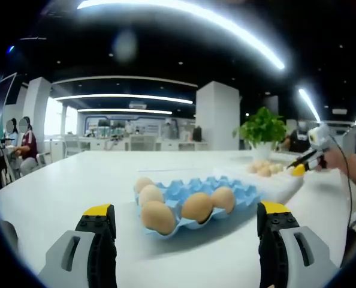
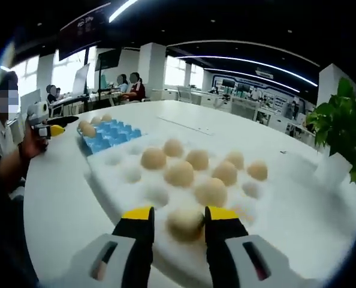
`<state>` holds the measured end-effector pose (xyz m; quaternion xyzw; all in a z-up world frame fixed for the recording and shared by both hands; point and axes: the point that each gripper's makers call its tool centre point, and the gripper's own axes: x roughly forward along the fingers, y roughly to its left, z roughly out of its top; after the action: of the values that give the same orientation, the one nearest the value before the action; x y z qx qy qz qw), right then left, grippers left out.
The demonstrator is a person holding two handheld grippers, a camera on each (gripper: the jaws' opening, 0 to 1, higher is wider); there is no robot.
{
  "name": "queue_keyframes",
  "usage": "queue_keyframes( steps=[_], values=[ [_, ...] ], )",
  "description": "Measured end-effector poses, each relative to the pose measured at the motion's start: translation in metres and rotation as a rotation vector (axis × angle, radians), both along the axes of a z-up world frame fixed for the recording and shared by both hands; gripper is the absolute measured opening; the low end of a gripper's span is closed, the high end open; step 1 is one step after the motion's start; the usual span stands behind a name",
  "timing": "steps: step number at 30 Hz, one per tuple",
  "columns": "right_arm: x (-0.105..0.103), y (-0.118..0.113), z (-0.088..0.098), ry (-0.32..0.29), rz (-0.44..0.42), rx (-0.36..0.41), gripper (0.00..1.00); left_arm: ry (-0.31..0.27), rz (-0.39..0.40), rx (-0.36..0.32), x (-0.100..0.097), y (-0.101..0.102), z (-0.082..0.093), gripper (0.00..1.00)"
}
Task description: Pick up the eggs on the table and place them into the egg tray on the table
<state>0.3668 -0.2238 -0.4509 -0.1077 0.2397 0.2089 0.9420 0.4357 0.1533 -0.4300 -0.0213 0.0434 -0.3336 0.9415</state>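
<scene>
My right gripper [image 2: 178,217] is closed on an egg [image 2: 184,223] in the white foam tray [image 2: 274,210], yellow tips at its sides; the shell looks light, smooth, brittle, so I squeeze gently across its widest part. My left gripper [image 1: 187,217] hangs spread wide and empty, the blue egg tray [image 1: 241,198] at twelve o'clock.

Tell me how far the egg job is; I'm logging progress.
Done: five eggs sit in the blue egg tray. In hand: the right tongs are closing around one egg on the white foam tray. Left: about seven more eggs there. The left tongs are open.
</scene>
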Motion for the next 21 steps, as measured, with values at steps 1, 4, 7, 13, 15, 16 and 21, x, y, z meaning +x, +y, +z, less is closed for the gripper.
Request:
queue_keyframes(
  steps=[1, 4, 7, 13, 15, 16, 21],
  values=[
    [0.0000, 0.0006, -0.0006, 0.009, 0.009, -0.002, 0.34, 0.000, 0.000, 0.000, 0.0005, 0.0003, 0.0000, 1.00],
    [0.0008, 0.0013, -0.0012, 0.031, 0.022, -0.004, 0.34, 0.000, -0.001, 0.000, 0.0012, 0.0006, 0.0002, 1.00],
    [0.0008, 0.0009, -0.0032, 0.043, 0.044, 0.003, 0.34, 0.001, -0.001, -0.002, 0.0014, 0.0009, 0.0008, 1.00],
    [0.0020, 0.0009, -0.0051, 0.072, 0.089, 0.021, 0.33, 0.002, -0.005, -0.001, 0.0001, 0.0001, 0.0009, 1.00],
    [0.0026, 0.0002, -0.0063, 0.091, 0.099, 0.030, 0.32, 0.002, -0.006, 0.000, -0.0006, 0.0000, 0.0010, 1.00],
    [0.0027, -0.0003, -0.0066, 0.095, 0.099, 0.030, 0.31, 0.001, -0.006, 0.000, -0.0009, 0.0000, 0.0012, 1.00],
    [0.0014, -0.0018, -0.0078, 0.106, 0.089, 0.036, 0.26, -0.001, -0.003, -0.006, -0.0023, 0.0006, 0.0022, 1.00]
  ],
)
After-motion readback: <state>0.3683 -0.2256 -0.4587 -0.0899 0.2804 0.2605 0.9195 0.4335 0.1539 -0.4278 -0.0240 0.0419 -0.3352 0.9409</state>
